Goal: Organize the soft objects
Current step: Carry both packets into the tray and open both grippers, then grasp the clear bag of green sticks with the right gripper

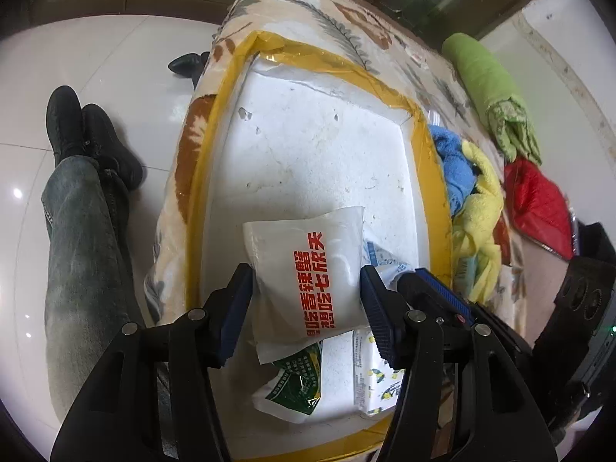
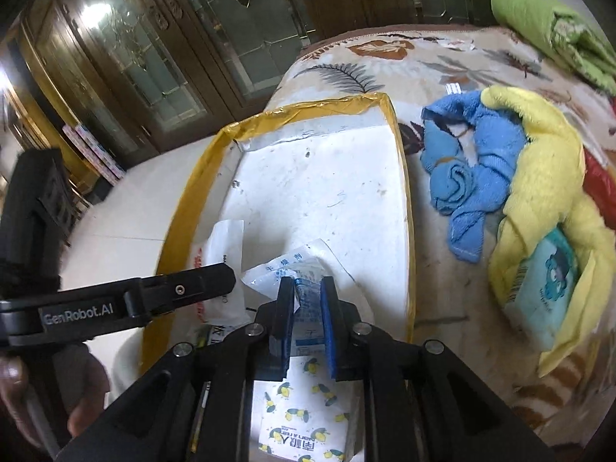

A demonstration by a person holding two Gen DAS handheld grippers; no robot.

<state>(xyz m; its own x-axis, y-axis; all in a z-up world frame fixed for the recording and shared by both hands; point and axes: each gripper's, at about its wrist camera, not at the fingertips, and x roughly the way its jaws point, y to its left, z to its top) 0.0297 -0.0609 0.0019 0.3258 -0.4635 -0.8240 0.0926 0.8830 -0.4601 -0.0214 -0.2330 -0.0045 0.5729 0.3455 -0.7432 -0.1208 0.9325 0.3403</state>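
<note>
A white foam box with a yellow-taped rim (image 1: 231,115) (image 2: 200,177) sits on a leaf-patterned cover. My left gripper (image 1: 306,273) stands open over the near end of the box. A white pack with red characters (image 1: 312,269) lies between its fingers, on top of a green-printed pack (image 1: 296,381) and a lemon-printed pack (image 1: 377,377) (image 2: 304,415). My right gripper (image 2: 307,283) is just to the right of it, its narrow jaws shut on a blue-and-white pack (image 2: 308,304) low in the box. One left finger (image 2: 184,292) crosses the right wrist view.
To the right of the box lie a crumpled blue towel (image 2: 462,177) and a yellow towel (image 2: 546,161) wrapped around a teal pack (image 2: 539,296). A green rolled cloth (image 1: 489,88) and a red bag (image 1: 539,208) lie farther right. A person's jeans legs (image 1: 81,231) stand on the left.
</note>
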